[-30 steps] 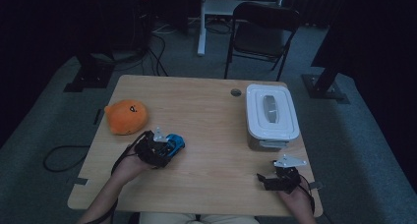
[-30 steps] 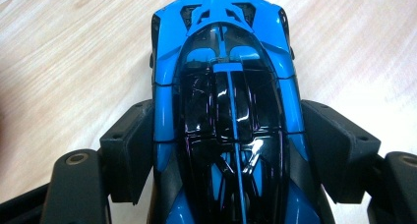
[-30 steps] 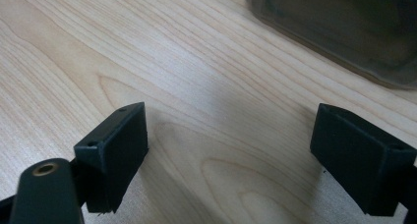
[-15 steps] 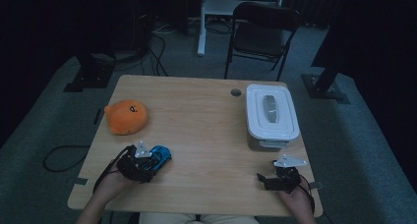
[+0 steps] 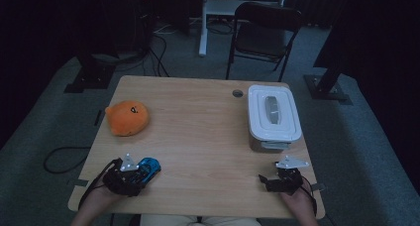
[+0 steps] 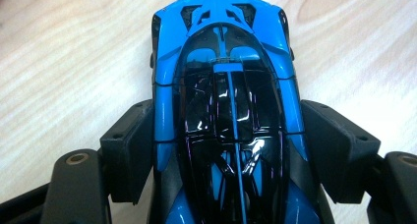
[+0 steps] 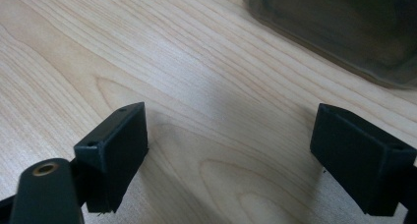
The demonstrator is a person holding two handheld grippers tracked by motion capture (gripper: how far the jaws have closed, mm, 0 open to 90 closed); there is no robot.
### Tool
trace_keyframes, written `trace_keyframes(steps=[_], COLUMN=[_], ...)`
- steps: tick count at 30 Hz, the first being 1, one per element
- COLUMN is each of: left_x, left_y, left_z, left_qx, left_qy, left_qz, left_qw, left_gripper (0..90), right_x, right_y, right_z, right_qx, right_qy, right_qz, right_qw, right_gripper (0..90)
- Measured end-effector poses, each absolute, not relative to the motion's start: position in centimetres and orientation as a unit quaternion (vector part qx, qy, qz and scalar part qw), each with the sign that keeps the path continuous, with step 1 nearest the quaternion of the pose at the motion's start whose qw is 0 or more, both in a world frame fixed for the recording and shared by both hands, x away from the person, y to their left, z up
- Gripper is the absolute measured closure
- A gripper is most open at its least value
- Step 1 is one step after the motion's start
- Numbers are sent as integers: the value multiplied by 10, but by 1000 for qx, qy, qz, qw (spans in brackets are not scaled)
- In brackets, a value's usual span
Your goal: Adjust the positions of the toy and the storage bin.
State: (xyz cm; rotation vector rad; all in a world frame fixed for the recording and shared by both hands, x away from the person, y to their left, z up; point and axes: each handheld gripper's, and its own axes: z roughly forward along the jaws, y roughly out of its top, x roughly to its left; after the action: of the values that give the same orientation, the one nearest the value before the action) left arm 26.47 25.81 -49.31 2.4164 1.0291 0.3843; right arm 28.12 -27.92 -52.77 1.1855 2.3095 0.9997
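Note:
A blue and black toy car [image 6: 228, 111] sits between the jaws of my left gripper [image 6: 228, 150], whose pads press on both of its sides. In the high view the car [image 5: 150, 166] and the left gripper [image 5: 141, 173] are low over the wooden table [image 5: 198, 117] near its front left corner. My right gripper [image 5: 265, 180] rests near the front right edge, pointing left. In the right gripper view its jaws [image 7: 231, 155] stand wide apart over bare wood with nothing between them.
An orange plush toy [image 5: 128, 118] lies at the table's left side. A white lidded container [image 5: 274, 117] stands at the right, its dark wall [image 7: 344, 27] just beyond the right gripper. A small round hole [image 5: 237, 93] is near the back edge. A black chair [image 5: 262, 32] stands behind the table.
My left gripper has carried the blue car left and toward the front edge, sinking closer to the table. The right gripper has stayed where it was.

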Motion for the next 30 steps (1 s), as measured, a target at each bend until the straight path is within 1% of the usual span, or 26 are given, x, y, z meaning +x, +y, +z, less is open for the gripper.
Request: trace_keyframes(steps=[3,9,19,22,23,25,27,30], left_x=[265,263,264,264,264,263,265,268], left_y=[265,271,269,270,272,273,275,279], left_z=[-497,-503,-498,-497,-491,-487,-483,-480], left_qx=[880,874,878,876,869,868,864,856], left_qy=[380,379,385,387,395,394,399,411], left_qz=[126,119,119,115,112,117,118,121], left_qw=[254,279,259,263,277,279,284,289], left_gripper=[271,267,260,260,260,260,217,205], right_x=[281,281,281,282,281,281,281,281], right_y=[-279,-279,-279,-279,-279,-279,-279,-279], right_z=[-528,-528,-528,-528,-528,-528,-528,-528], right_qx=[420,422,422,422,422,422,422,422], right_qy=[816,815,815,815,815,815,815,815], right_qz=[354,354,354,354,353,354,354,354], right_qw=[179,179,179,179,179,179,180,179], right_gripper=[139,139,138,138,139,139,139,138])
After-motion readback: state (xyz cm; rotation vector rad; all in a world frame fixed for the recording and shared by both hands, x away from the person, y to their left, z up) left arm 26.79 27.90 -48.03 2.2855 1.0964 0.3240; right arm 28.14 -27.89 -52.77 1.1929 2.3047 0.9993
